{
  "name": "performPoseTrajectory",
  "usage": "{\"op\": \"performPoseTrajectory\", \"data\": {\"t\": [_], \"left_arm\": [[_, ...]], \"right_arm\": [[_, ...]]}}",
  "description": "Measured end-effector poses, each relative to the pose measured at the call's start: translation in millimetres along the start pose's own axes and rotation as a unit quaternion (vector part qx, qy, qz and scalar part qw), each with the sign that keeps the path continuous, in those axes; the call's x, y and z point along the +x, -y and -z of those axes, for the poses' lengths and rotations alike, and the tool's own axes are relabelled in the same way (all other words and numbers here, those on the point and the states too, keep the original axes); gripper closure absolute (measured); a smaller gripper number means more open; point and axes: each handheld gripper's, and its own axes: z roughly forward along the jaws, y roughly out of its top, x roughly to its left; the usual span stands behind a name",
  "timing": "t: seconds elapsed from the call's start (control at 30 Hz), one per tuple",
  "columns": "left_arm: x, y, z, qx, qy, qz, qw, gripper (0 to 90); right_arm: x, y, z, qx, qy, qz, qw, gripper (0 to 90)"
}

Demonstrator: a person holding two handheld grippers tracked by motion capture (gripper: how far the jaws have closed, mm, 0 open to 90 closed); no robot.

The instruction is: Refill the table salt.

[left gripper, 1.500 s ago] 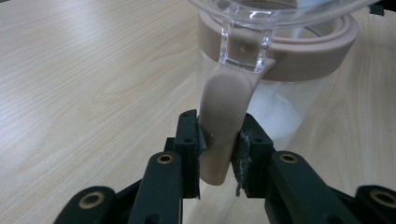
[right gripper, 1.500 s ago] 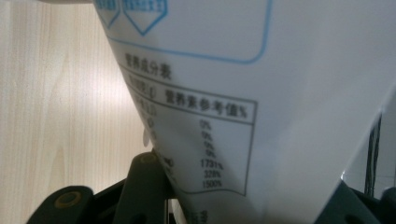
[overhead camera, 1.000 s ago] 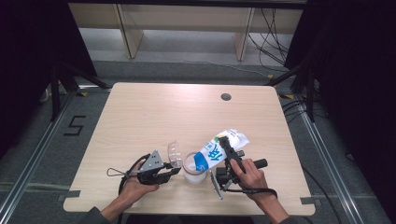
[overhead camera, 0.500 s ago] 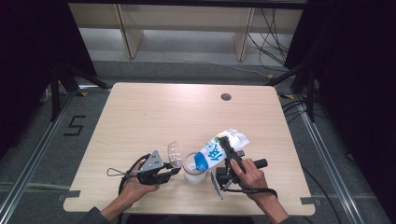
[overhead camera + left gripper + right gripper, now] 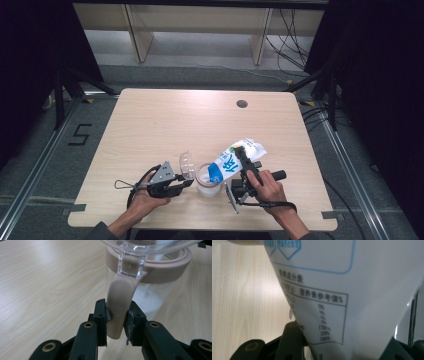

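Note:
A clear jar (image 5: 208,181) with a tan rim (image 5: 160,267) stands near the table's front edge, with white powder (image 5: 152,302) inside. Its clear hinged lid (image 5: 187,165) stands open to the left. My left gripper (image 5: 184,184) is shut on the jar's tan tab (image 5: 119,311), seen close in the left gripper view. My right gripper (image 5: 245,162) is shut on a white and blue bag (image 5: 235,160), tilted with its lower end over the jar's mouth. The bag's printed back (image 5: 342,290) takes up most of the right gripper view.
The wooden table (image 5: 165,125) has a round cable hole (image 5: 242,104) at the back right. Shelving legs and cables stand beyond the far edge. The person's hands (image 5: 142,202) come in from the front edge.

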Motion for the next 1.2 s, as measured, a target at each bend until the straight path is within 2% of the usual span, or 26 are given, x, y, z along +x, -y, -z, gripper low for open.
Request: {"op": "performPoseTrajectory", "data": {"t": [0.27, 0.3, 0.37, 0.4, 1.0, 1.07, 1.13, 1.2], "left_arm": [[-0.5, 0.1, -0.3, -0.003, 0.001, 0.003, 1.0, 72.8], [-0.5, 0.0, -0.3, -0.003, 0.001, 0.003, 1.0, 72.8], [-0.3, 0.0, -0.2, -0.002, 0.001, 0.002, 1.0, 72.8], [-0.6, 0.1, -0.4, -0.003, 0.001, 0.004, 1.0, 72.8], [-0.3, 0.1, -0.2, -0.002, 0.001, 0.002, 1.0, 72.8], [-0.6, 0.0, -0.3, -0.003, 0.001, 0.004, 1.0, 72.8], [-0.4, 0.0, -0.3, -0.003, 0.001, 0.003, 1.0, 72.8], [-0.5, 0.0, -0.4, -0.003, 0.001, 0.004, 1.0, 72.8]], "right_arm": [[-0.1, 0.0, 0.0, -0.001, 0.001, 0.001, 1.0, 65.9], [1.0, 0.2, 0.5, 0.001, 0.001, -0.008, 1.0, 65.9], [-1.0, 0.2, -0.6, -0.005, 0.001, 0.005, 1.0, 66.0], [0.8, 0.4, 0.8, 0.003, 0.001, -0.009, 1.0, 66.0], [0.8, -0.2, 1.1, 0.001, 0.006, -0.001, 1.0, 66.6], [0.8, 0.0, 0.4, -0.003, 0.006, 0.002, 1.0, 66.6], [-3.1, -1.2, 0.3, -0.007, 0.006, 0.032, 0.9995, 66.7], [-2.7, -0.9, -1.6, -0.023, 0.016, 0.033, 0.9991, 66.7]]}}
